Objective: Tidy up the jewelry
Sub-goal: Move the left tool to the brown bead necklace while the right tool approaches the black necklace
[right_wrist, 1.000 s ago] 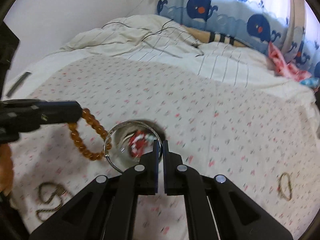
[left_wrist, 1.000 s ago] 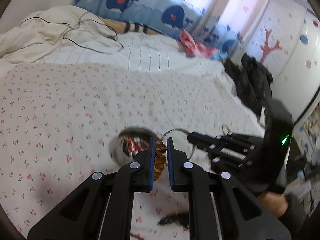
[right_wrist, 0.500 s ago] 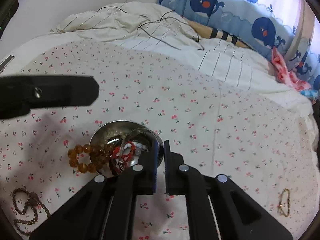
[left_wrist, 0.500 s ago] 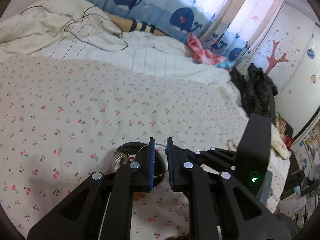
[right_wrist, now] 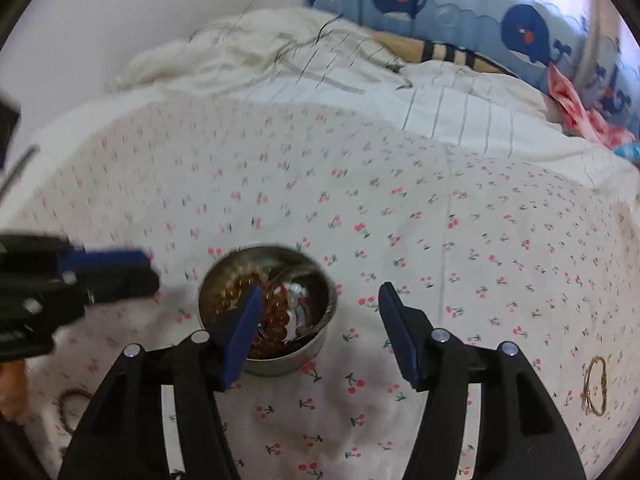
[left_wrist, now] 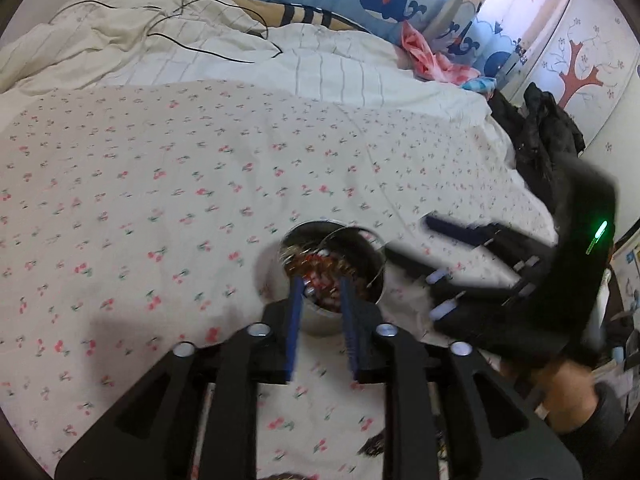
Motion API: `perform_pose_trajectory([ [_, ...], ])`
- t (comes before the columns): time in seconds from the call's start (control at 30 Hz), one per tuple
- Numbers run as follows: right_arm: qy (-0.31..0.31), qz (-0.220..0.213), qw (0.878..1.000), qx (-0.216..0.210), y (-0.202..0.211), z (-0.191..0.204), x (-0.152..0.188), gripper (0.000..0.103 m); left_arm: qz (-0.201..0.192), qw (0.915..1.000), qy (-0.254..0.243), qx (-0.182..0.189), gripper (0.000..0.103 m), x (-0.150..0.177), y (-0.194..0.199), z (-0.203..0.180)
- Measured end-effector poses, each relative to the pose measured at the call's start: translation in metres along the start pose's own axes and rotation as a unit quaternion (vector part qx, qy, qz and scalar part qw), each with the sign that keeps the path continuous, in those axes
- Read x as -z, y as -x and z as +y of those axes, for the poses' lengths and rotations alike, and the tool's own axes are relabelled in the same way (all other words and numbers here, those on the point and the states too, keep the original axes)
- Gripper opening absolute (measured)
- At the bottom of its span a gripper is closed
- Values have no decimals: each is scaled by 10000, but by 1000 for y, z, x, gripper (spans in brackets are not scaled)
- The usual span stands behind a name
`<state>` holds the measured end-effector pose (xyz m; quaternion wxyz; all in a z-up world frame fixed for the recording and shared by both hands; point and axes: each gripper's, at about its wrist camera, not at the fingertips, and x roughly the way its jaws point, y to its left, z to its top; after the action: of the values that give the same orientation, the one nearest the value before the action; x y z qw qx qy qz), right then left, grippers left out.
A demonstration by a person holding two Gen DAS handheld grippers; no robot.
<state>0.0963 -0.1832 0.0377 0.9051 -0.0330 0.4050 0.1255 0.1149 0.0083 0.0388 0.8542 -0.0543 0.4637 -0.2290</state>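
Jewelry is mostly piled in a small round metal bowl (right_wrist: 266, 354) sitting on the cherry-print bedsheet (right_wrist: 440, 240) — amber beads (right_wrist: 276, 316) tangled with red and white bits, plus a thin silver bangle (left_wrist: 360, 256) leaning across the inside and poking over the rim. Kinda blurry in both views, so I can't pick out every piece.

The left gripper (left_wrist: 320, 300) hovers right over the bowl, its blue-padded jaws have just been opening to a narrow gap, with nothing pinched between them — the jewelry seen through the gap is down in the bowl. The right gripper (right_wrist: 318, 300) is spread a lot wider; its jaws have also just been opening and they're empty. Its left finger sits in front of the bowl's middle, the right finger is off to the side over bare sheet.

Each gripper shows up in the other's view: the left one comes in from the left edge of the right wrist view, next to the bowl.

Still out on the sheet: a gold bracelet (right_wrist: 596, 386) well off to the right, and a dark brownish beaded loop (right_wrist: 72, 408) near the lower left, partly hidden behind the gripper frame.

A rumpled white striped duvet (right_wrist: 440, 96) is bunched up farther back.
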Motion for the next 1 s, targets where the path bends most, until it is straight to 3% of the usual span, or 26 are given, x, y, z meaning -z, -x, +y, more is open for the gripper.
perform_pose_trajectory([
  [0.13, -573, -47, 9965, -614, 24, -25, 4, 63, 85, 9998, -31, -193, 37, 15, 13, 16],
  [0.27, -641, 366, 9906, -1154, 34, -28, 27, 66, 306, 9988, -143, -366, 45, 34, 22, 29],
  [0.47, 340, 1043, 9862, -1237, 47, 19, 94, 68, 1039, 9918, -618, -409, 52, 76, 27, 32],
  [0.63, 630, 1083, 9851, -1176, 65, 41, 130, 70, 1540, 9823, -941, -493, 54, 128, 41, 28],
  [0.7, 571, 1019, 9853, -1243, 75, 43, 135, 70, 1619, 9789, -1127, -529, 55, 145, 46, 22],
  [0.77, 476, 916, 9870, -1233, 82, 42, 140, 71, 1388, 9779, -1281, -895, 55, 151, 52, 17],
  [0.9, 164, 913, 9875, -1273, 82, 29, 150, 71, 1253, 9869, -637, -788, 56, 143, 53, 42],
  [1.0, 76, 1012, 9870, -1247, 79, 24, 157, 71, 1580, 9847, -497, -547, 62, 147, 37, 51],
])
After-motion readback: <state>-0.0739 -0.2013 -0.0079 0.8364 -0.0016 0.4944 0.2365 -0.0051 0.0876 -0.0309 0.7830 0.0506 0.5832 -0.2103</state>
